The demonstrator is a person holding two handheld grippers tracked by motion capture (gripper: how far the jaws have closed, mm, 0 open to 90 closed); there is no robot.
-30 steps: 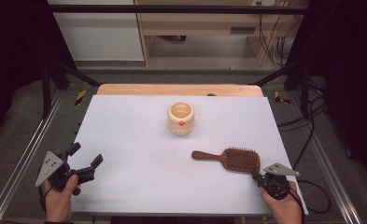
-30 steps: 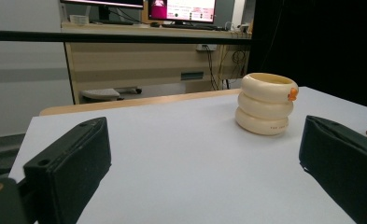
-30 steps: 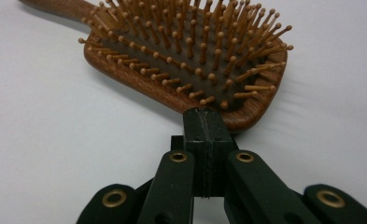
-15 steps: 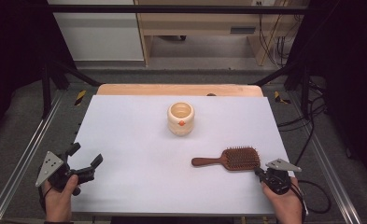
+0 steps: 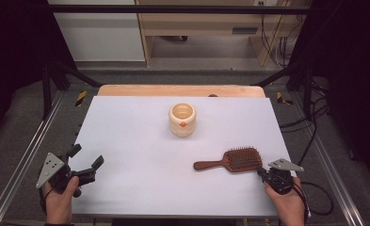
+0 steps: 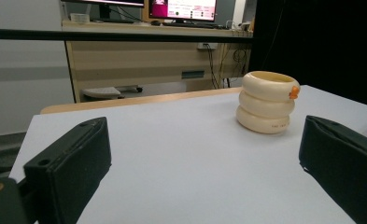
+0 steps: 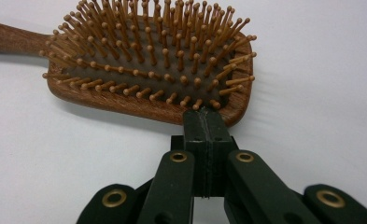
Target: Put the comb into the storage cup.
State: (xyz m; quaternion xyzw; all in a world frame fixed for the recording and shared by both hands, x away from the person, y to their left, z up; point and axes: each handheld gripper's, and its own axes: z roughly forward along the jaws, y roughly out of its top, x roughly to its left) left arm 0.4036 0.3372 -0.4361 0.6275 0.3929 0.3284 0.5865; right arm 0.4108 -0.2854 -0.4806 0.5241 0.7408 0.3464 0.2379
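A brown wooden hairbrush (image 5: 234, 160) lies bristles-up at the right of the white table (image 5: 126, 136), its handle pointing left. In the right gripper view the brush head (image 7: 148, 70) sits just beyond my right gripper (image 7: 207, 119). That gripper's jaws are pressed together, with their tips against the head's near rim and nothing between them. In the high view the right gripper (image 5: 261, 172) is at the brush's right end, in a hand. My left gripper (image 5: 86, 156) rests open near the table's front left corner; its jaws (image 6: 204, 154) stand wide apart with nothing between them.
A cream ribbed cup (image 5: 182, 119) with a small orange mark stands upright mid-table, also ahead of the left gripper (image 6: 266, 102). A wooden strip (image 5: 182, 90) edges the table's far side. Metal rails (image 5: 27, 155) and cables (image 5: 314, 141) run along both sides.
The brush has turned slightly: its handle end swung toward the near edge. The right gripper shifted a little at the brush's head. The left gripper stayed still.
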